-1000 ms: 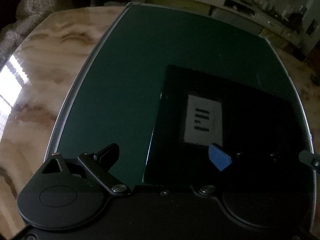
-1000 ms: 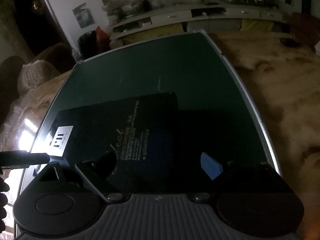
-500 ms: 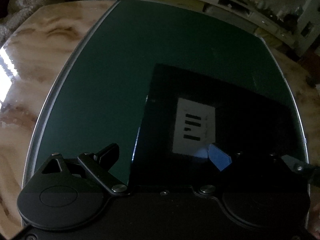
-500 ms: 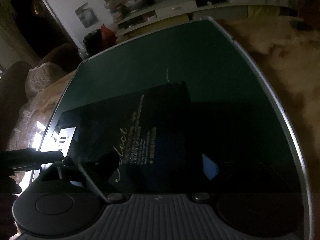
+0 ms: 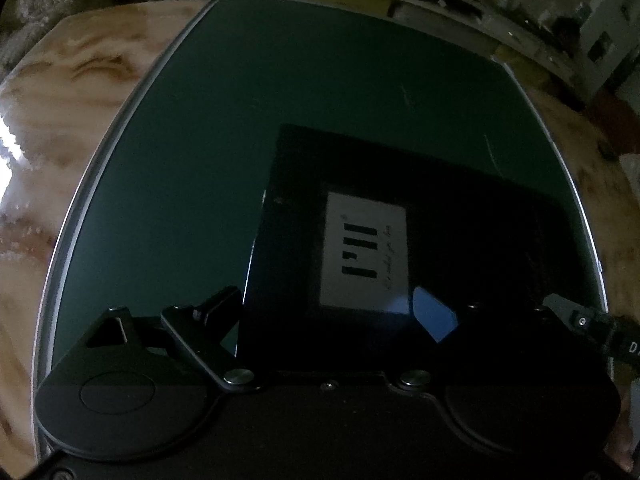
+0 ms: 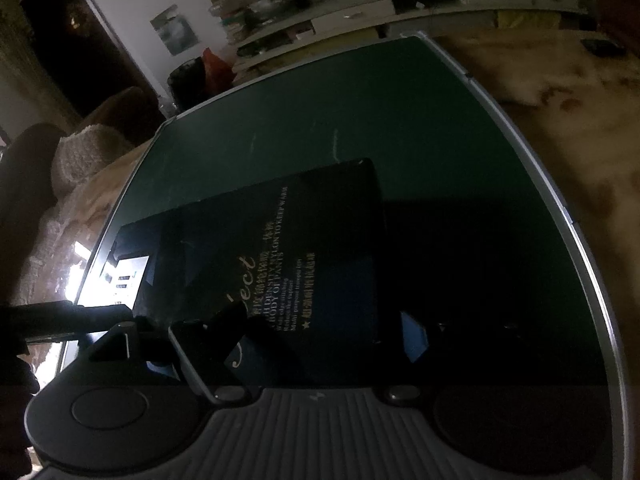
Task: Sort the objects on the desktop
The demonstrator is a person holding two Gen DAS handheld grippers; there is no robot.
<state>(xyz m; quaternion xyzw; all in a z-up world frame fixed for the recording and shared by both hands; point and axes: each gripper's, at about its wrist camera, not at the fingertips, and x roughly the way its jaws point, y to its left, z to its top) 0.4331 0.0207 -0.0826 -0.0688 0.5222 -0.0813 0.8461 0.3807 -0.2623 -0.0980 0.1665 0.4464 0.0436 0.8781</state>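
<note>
The black flat package (image 5: 420, 216) lies on the dark green board (image 5: 240, 128), which in turn rests on the marbled brown table (image 5: 60, 100). In the left wrist view we see the package's white label (image 5: 366, 256) facing up, with the left gripper (image 5: 328, 312) positioned over the package's near edge: its black left finger (image 5: 218, 304) sits just outside the package's left edge over the green board, and its blue-padded right finger (image 5: 434, 314) sits over the package, at the label's near right corner. We read the left gripper's fingers as spread wide, with the package's near left corner between them; we cannot tell whether either finger touches it. In the right wrist view we see the same package (image 6: 280, 248) with pale printed lettering (image 6: 276, 280) across its cover, and the right gripper (image 6: 324, 332) spread wide over its near end. The black finger (image 6: 224, 328) overlaps the lettered cover, while the blue-padded finger (image 6: 414, 336) stands just beyond the package's right edge. Contact is not discernible in the dim light. The other tool's dark body (image 6: 68, 316) enters this view from the left, at the labelled end of the package. Shelving (image 6: 400, 4) stands beyond the table.
</note>
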